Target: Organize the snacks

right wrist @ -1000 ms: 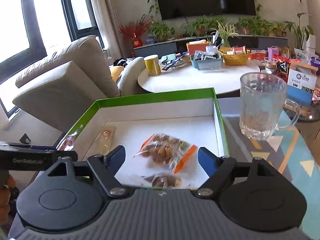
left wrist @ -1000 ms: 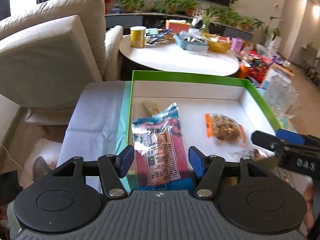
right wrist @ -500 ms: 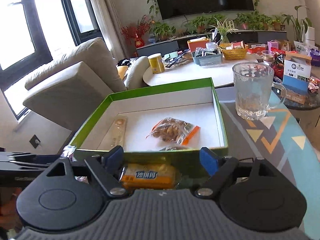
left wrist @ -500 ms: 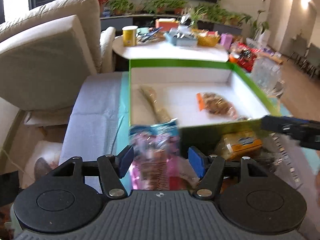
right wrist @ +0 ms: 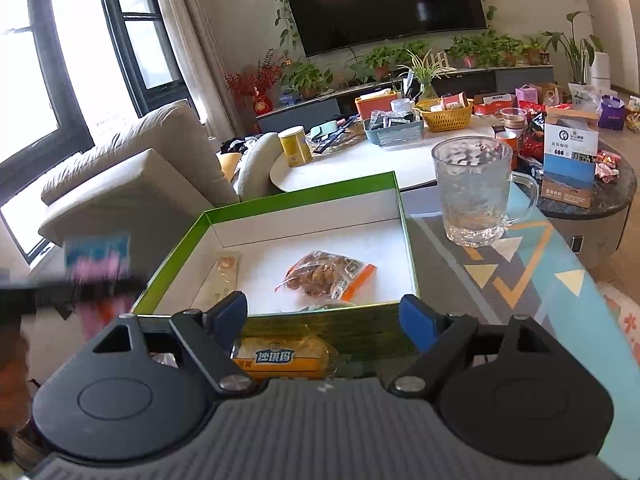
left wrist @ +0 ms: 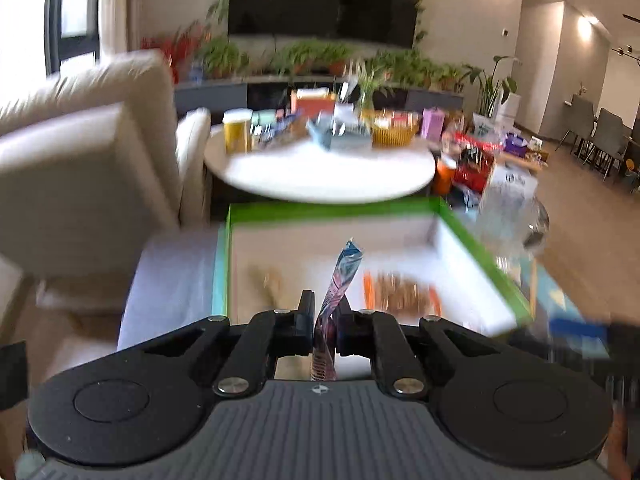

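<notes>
So the left claw (left wrist: 325, 322) is clamped on a pink and blue snack packet (left wrist: 340, 280), held edge-on above the green box (right wrist: 276, 204). Right claw (right wrist: 323, 314) hangs wide open over a yellow snack bar (right wrist: 280, 356) just outside the box.

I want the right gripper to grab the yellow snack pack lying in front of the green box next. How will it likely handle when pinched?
The yellow snack pack looks like a soft, puffy plastic wrapper, so it will probably give and crinkle rather than stay stiff. Its glossy film may slip between the open right gripper fingers. It seems light, likely sliding if nudged against the green box.
</notes>
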{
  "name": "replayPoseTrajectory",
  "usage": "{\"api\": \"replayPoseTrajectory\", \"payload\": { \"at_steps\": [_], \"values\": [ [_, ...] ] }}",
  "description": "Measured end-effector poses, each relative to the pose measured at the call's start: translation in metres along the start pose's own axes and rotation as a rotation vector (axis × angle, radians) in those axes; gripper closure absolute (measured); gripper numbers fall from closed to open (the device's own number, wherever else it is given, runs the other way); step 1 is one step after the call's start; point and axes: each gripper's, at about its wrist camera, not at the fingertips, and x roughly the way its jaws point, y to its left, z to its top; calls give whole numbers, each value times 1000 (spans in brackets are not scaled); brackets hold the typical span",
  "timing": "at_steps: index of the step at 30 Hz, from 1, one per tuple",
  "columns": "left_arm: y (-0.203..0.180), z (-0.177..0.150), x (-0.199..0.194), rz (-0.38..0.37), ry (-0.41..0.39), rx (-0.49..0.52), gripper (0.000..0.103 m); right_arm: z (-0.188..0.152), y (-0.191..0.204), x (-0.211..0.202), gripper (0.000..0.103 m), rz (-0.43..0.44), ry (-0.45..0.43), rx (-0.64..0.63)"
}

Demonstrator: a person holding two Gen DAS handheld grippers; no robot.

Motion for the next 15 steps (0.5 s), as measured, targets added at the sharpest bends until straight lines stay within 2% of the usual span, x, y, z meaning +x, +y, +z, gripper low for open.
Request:
{"api": "replayPoseTrajectory", "payload": {
  "at_steps": [2, 3, 4, 6, 8, 9, 12, 14, 15],
  "values": [
    [-5, 18, 26, -24, 10, 22, 93, 0, 1, 2, 37, 0, 5, 0],
    [-8, 22, 41, -23, 42, 30, 88, -1, 1, 1, 37, -3, 7, -4],
    [-8, 25, 55, 6, 102, 30, 75, -2, 1, 0, 37, -7, 9, -9],
    [-9, 18, 68, 61, 197, 22, 66, -4, 0, -3, 37, -17, 9, -22],
    [-5, 3, 62, 13, 197, 38, 65, -6, -3, -7, 37, -27, 7, -34],
    [-2, -6, 55, -1, 193, 35, 61, -8, -5, -8, 37, -33, 10, -36],
    [17, -32, 25, 15, 161, 0, 58, -12, -9, -8, 37, -22, 33, -15],
    [27, -49, 0, 9, 106, -17, 51, -18, -8, -10, 37, 9, 51, -15],
    [30, -56, -9, -1, 107, -18, 45, -23, -7, -12, 37, 23, 57, -23]
  ]
}}
